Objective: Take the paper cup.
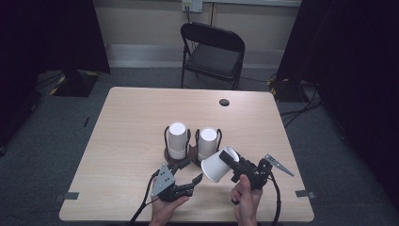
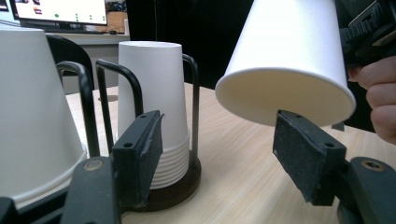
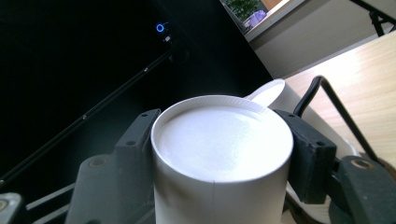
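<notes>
Right gripper (image 1: pixel 235 163) pinched a white paper cup (image 1: pixel 217 165) by its base, tilted, just in front of the cup holder (image 1: pixel 187 153) | left gripper (image 1: pixel 193 181) jaws spread, empty, beside the cup's mouth | holder kept two inverted cup stacks (image 1: pixel 177 140) | no legible writing on cups.

High view looks forward-down over whole tabletop (image 1: pixel 131 127). Both gripper views sit close behind own jaws; all three share tilted cup (image 1: pixel 217 165) at 5 o'clock.
</notes>
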{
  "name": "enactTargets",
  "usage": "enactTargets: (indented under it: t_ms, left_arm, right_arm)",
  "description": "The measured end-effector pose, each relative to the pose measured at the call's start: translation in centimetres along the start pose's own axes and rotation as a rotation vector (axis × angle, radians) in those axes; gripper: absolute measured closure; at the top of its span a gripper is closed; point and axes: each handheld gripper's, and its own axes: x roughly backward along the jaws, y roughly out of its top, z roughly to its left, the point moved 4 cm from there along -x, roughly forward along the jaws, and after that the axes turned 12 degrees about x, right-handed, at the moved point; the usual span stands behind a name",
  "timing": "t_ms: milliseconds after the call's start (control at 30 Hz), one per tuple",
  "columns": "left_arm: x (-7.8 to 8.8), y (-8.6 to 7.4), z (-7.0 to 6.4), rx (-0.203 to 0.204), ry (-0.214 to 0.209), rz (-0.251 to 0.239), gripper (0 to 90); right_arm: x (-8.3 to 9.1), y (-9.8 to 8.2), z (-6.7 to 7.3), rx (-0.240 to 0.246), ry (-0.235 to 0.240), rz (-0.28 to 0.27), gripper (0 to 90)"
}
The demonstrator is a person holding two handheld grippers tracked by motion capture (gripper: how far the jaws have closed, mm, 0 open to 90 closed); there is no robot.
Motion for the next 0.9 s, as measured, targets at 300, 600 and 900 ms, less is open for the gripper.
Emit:
enactTargets:
  t_ms: [300, 600, 900]
  left_arm:
    - [-0.5, -0.3, -0.4, -0.006, -0.026, -0.006, 43.3]
    - [-0.5, 0.0, -0.8, -0.045, -0.024, -0.065, 63.5]
    - [-0.8, 0.2, -1.1, -0.046, -0.012, -0.120, 66.4]
  right_arm:
    - [-0.7, -1.2, 1.0, -0.015, 0.020, 0.035, 35.3]
    - [-1.3, -1.6, 1.8, -0.066, 0.066, 0.059, 35.3]
    - [-1.5, -1.7, 2.0, -0.091, 0.076, 0.083, 35.3]
